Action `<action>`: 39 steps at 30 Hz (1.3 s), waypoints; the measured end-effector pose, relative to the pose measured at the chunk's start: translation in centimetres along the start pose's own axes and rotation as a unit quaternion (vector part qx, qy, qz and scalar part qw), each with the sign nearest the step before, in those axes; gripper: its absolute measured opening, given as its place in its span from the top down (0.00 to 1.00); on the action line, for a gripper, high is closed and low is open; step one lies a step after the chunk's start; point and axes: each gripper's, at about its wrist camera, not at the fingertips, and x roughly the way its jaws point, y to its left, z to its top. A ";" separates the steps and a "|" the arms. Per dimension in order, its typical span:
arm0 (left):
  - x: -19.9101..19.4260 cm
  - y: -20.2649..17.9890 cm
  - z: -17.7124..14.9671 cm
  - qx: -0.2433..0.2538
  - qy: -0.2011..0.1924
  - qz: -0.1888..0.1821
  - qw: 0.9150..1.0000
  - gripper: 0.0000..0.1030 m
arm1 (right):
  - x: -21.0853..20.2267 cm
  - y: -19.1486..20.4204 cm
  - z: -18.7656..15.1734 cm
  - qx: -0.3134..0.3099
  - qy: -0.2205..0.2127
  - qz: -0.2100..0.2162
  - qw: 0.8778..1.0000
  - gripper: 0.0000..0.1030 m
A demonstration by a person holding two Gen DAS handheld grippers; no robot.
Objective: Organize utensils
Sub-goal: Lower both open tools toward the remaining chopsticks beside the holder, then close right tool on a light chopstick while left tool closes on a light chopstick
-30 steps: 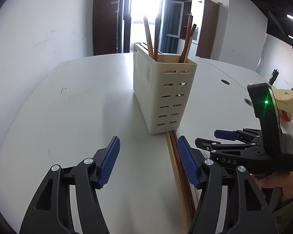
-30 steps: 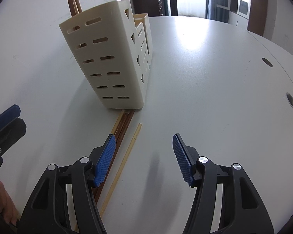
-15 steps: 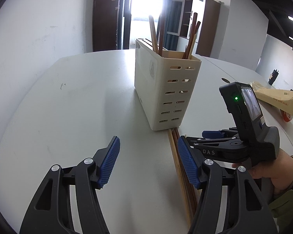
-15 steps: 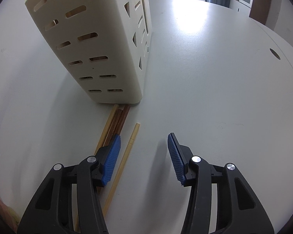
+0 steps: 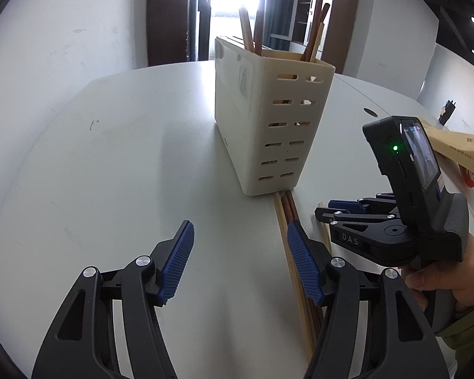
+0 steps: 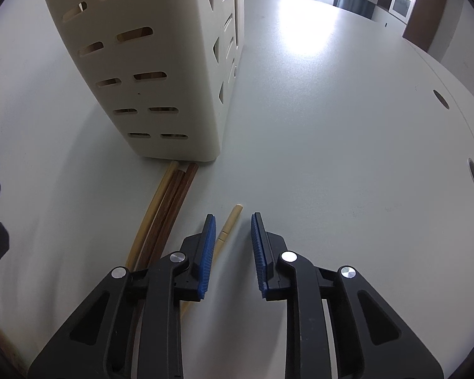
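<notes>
A cream slotted utensil holder (image 5: 268, 120) stands on the white table (image 5: 110, 164) with several chopsticks upright in it; it also shows in the right wrist view (image 6: 148, 63). A bundle of light and dark chopsticks (image 6: 164, 211) lies on the table against its base, also seen in the left wrist view (image 5: 289, 221). One separate light chopstick (image 6: 229, 224) lies to the right of the bundle. My right gripper (image 6: 232, 243) is low over it, jaws narrowed but apart, the chopstick's end between the fingertips. My left gripper (image 5: 240, 262) is open and empty above the table, its right finger over the bundle.
A brown paper packet (image 5: 458, 151) lies at the table's right side. Round cable holes (image 6: 440, 99) sit in the table to the right. A wall runs along the left, a doorway and cabinets at the back.
My right gripper has moved forward and down to the single light chopstick and its jaws have narrowed around it. My left gripper has stayed open and nearly still.
</notes>
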 end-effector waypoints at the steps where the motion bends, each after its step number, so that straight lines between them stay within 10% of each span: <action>1: 0.2 -0.2 0.1 0.003 0.003 0.001 1.000 0.40 | 0.0 -0.3 -0.1 0.003 0.002 0.006 1.000 0.85; 17: 7.7 -0.8 1.8 -0.008 0.131 -0.027 0.991 0.48 | -0.5 -5.1 -0.6 0.015 0.008 0.047 0.999 0.94; 34: 10.8 -2.3 2.2 0.019 0.158 0.003 0.987 0.48 | 0.5 -7.9 -1.2 0.011 -0.001 0.054 0.998 0.94; 39: 10.8 -2.4 2.4 0.030 0.158 0.021 0.987 0.67 | 0.2 -6.7 -1.1 0.010 0.001 0.052 0.999 0.94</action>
